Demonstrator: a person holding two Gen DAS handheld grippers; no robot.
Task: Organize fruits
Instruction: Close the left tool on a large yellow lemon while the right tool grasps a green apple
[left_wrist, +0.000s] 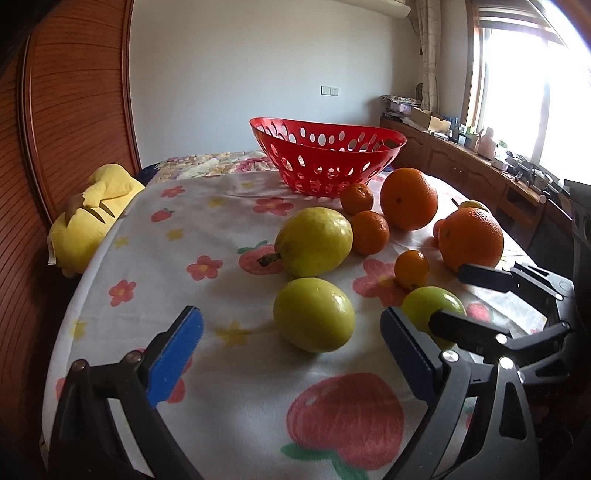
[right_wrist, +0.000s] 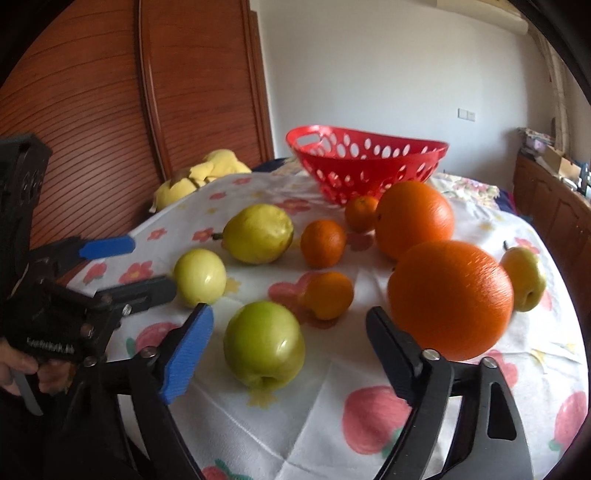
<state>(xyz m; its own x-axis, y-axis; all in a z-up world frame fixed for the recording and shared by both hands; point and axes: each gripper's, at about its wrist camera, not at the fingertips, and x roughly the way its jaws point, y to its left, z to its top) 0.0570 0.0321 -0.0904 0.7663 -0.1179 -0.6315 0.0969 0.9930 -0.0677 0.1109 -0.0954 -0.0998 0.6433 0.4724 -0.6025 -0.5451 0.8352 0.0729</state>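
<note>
The left gripper (left_wrist: 291, 345) is hovering with its jaws wide apart around a yellow-green apple (left_wrist: 314, 314), and the blue pads are not touching it. Just behind that apple a big yellow pear (left_wrist: 314, 242) is lying on its side on the flowery tablecloth (left_wrist: 177, 236). To the right, the right gripper (right_wrist: 290, 345) is reaching with its jaws apart around a green apple (right_wrist: 264, 345), and they are not squeezing it yet. Three small tangerines (right_wrist: 323, 243) are sitting in the middle, and two big oranges (right_wrist: 450, 299) are resting further right (the nearer one is almost touching the black finger). A little pear (right_wrist: 524, 278) is peeking out beside it.

The red basket (right_wrist: 369, 166) is waiting empty at the back of the table.

The apples are looking round, smooth and shiny, so they are probably slippery and ready to roll. Grabbing each at its fat middle, gently, seems best. They are likely firm, but a hard squeeze could bruise them.
</note>
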